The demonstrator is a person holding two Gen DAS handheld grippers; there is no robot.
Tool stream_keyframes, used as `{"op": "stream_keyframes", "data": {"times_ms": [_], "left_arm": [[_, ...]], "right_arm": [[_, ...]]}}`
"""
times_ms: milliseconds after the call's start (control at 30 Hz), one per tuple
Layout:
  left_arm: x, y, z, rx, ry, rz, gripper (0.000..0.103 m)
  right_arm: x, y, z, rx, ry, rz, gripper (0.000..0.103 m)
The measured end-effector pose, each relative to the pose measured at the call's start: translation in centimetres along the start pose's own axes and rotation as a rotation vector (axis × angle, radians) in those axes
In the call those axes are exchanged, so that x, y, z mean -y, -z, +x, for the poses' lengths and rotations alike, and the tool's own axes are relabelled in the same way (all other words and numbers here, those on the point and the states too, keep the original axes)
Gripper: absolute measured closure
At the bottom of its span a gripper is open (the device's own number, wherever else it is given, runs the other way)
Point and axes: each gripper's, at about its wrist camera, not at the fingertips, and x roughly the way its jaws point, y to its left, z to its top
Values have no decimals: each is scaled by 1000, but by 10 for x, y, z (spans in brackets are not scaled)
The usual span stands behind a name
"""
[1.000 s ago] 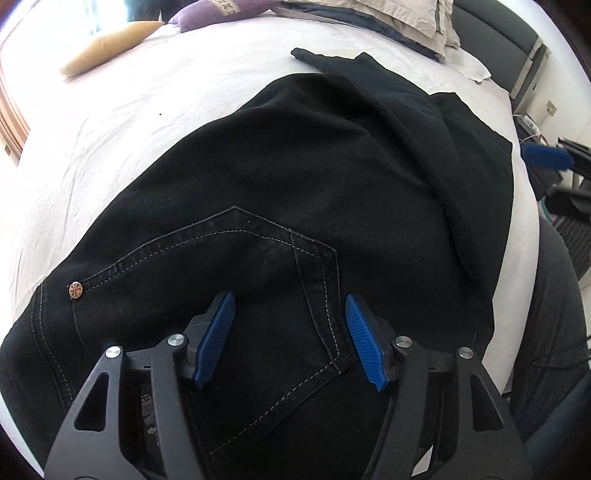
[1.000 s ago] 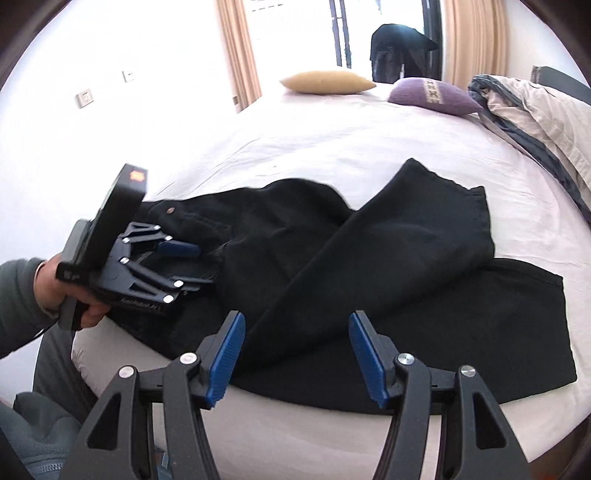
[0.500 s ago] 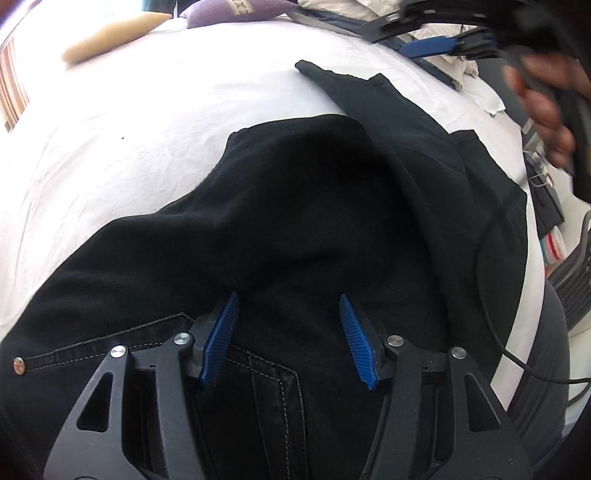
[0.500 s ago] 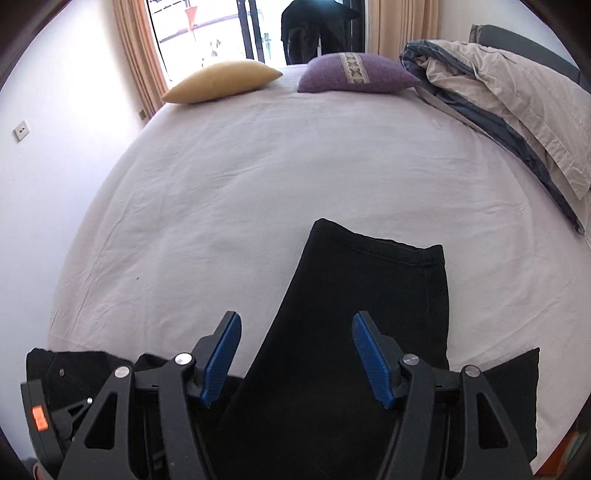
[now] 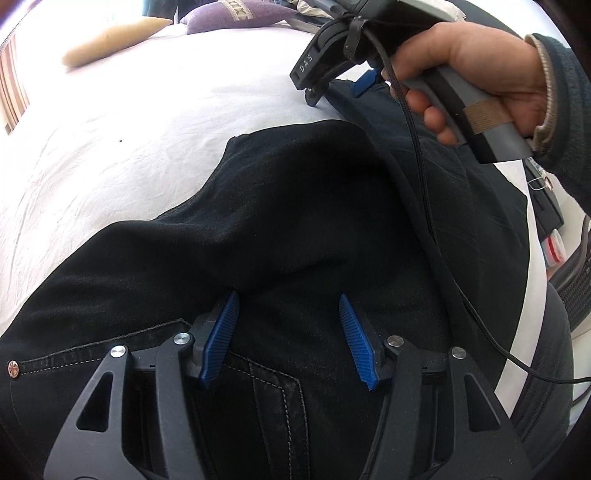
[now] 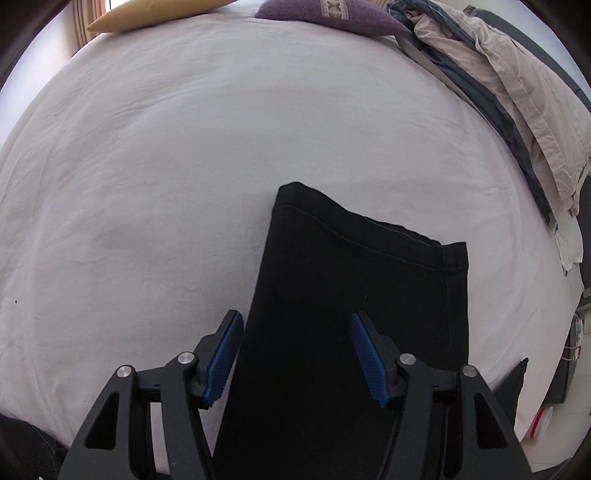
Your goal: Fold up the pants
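Observation:
Black jeans (image 5: 295,221) lie spread on a white bed (image 5: 129,129), one leg crossed over the other. My left gripper (image 5: 288,332) is open, low over the seat just above a back pocket (image 5: 273,402). My right gripper (image 6: 295,350) is open over a trouser leg (image 6: 351,314), a little short of its hem (image 6: 354,236). The right gripper also shows in the left wrist view (image 5: 332,70), held by a hand at the far leg end.
A yellow pillow (image 6: 155,14), a purple pillow (image 6: 332,14) and a crumpled beige and grey duvet (image 6: 517,92) lie at the far side of the bed. A cable (image 5: 424,221) hangs across the jeans. Clutter sits beyond the bed's right edge (image 5: 554,229).
My right gripper swung from the near bed edge out over the far trouser leg toward its hem. My left gripper slid forward from the pocket toward the seat.

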Motion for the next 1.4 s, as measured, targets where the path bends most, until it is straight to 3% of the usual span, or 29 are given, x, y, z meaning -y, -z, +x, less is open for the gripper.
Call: {"op": "stream_keyframes", "data": {"times_ms": [67, 133, 167, 233, 400, 533, 800, 1000, 1167, 1300, 1400], "left_arm": [[1, 0, 0, 1, -1, 0, 48], [2, -1, 0, 1, -3, 1, 48], [3, -1, 0, 1, -4, 1, 48], [0, 3, -2, 3, -7, 2, 48], [5, 3, -1, 2, -19, 3, 48], [7, 4, 2, -2, -30, -5, 47], [11, -1, 2, -21, -52, -38, 47], [17, -4, 2, -16, -89, -45, 46], [28, -6, 9, -7, -109, -48, 44], [32, -8, 11, 2, -122, -60, 41], [36, -10, 12, 8, -140, -58, 39]], "right_arm": [[4, 1, 1, 1, -32, 9, 60], [3, 2, -2, 0, -45, -14, 90], [4, 3, -4, 1, -47, -18, 96], [14, 7, -10, 14, -68, -1, 99], [52, 21, -48, 130, -127, 59, 99], [107, 48, -86, 254, -173, 170, 99], [225, 157, -136, 480, -239, 483, 99], [275, 245, -87, 451, -274, 721, 99], [296, 293, -43, 383, -350, 897, 99], [298, 304, -49, 439, -314, 894, 99], [294, 301, -70, 508, -208, 811, 99]]}}
